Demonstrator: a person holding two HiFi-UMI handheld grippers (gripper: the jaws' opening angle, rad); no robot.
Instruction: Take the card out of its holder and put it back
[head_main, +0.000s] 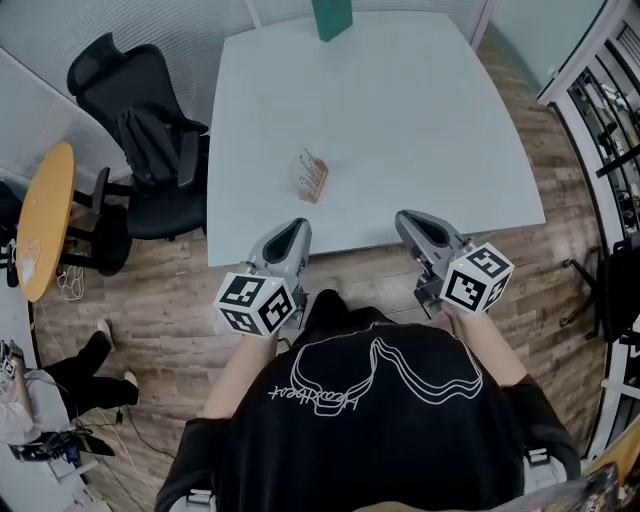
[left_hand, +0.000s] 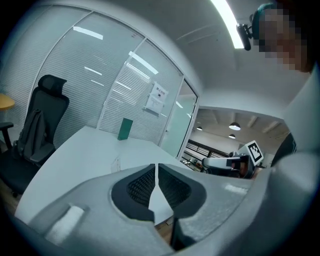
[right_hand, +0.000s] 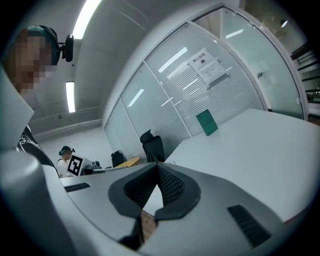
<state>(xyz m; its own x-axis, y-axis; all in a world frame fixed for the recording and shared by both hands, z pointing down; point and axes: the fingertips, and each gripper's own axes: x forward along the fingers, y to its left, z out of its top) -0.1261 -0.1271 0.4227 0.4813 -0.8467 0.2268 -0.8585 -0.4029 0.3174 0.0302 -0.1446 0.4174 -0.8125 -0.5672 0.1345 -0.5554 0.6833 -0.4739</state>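
Left claw: we see its jaws closed tip to tip with nothing between them. It is held at the near edge of the surface.
Right claw: its jaws are pressed together too and are empty. It sits at the same near edge, about level with the left claw.
Card holder: it stands on the surface ahead of both claws, between their two lines and a little nearer the left one — well apart from each.
Card: we make out a pale sheet in the holder, but cannot separate it clearly.
Green block: it stands upright far beyond both claws, at the far edge of the surface.
Black chair: it is off to the left of the left claw — close against the side of the surface.
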